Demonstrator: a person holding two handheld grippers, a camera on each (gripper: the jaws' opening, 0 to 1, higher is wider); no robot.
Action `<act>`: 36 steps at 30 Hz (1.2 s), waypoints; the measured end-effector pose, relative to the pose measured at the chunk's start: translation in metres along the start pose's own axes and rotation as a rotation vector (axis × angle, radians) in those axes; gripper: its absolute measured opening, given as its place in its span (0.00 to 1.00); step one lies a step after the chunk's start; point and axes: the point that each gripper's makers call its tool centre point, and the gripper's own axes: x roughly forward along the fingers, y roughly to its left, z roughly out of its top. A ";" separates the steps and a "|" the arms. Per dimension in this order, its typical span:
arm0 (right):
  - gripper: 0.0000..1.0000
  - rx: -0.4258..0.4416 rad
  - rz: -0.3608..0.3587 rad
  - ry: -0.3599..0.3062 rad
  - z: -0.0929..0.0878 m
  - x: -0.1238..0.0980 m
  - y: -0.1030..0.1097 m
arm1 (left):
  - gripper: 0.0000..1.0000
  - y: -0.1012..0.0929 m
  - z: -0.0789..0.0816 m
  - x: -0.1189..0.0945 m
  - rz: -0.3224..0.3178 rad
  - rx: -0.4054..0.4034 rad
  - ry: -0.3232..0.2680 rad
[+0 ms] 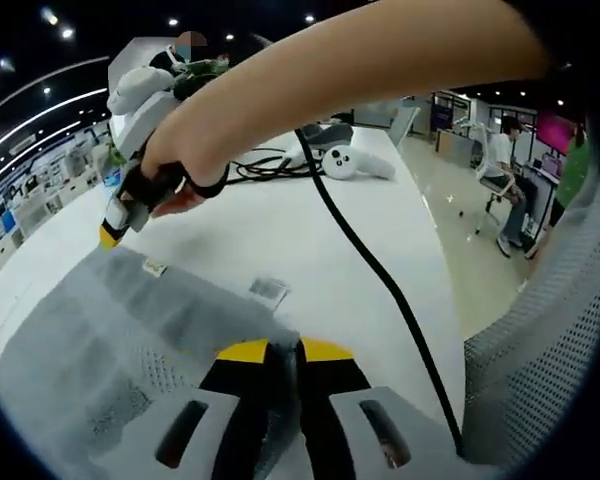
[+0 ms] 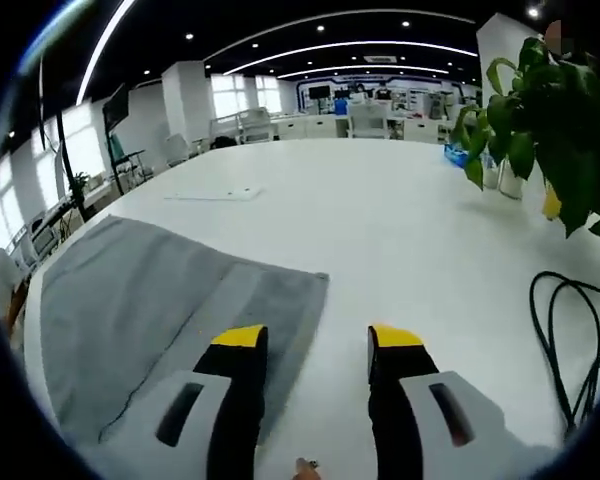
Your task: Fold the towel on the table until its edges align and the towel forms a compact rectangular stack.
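Gripping the towel (image 1: pixel 130 340), the left gripper (image 1: pixel 283 352) has its jaws closed together on a fold of grey cloth near the worktop's (image 1: pixel 280 230) near edge. Right gripper (image 2: pixel 308 340): jaws wide apart, holding nothing, one jaw over the towel's (image 2: pixel 150 300) corner, the other over bare worktop (image 2: pixel 380 220). Towel lies flat, partly folded. Black cable (image 1: pixel 380 270) crosses the worktop beside it.
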 end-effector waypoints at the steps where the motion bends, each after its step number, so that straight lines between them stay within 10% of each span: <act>1: 0.37 -0.001 0.003 0.002 0.000 0.001 0.001 | 0.09 0.000 0.000 0.000 0.000 0.000 -0.007; 25: 0.01 -0.215 0.052 -0.058 0.000 0.034 0.013 | 0.07 0.005 -0.003 0.000 -0.009 -0.112 -0.120; 31: 0.01 -0.178 0.038 -0.071 0.002 0.037 0.009 | 0.07 0.005 -0.001 0.001 0.017 -0.099 -0.118; 34: 0.00 0.123 0.067 -0.063 0.003 0.040 0.003 | 0.07 0.004 -0.001 0.001 -0.001 -0.040 -0.070; 36: 0.00 0.110 0.072 -0.018 0.003 0.038 0.004 | 0.07 0.003 0.000 0.002 -0.009 -0.028 -0.050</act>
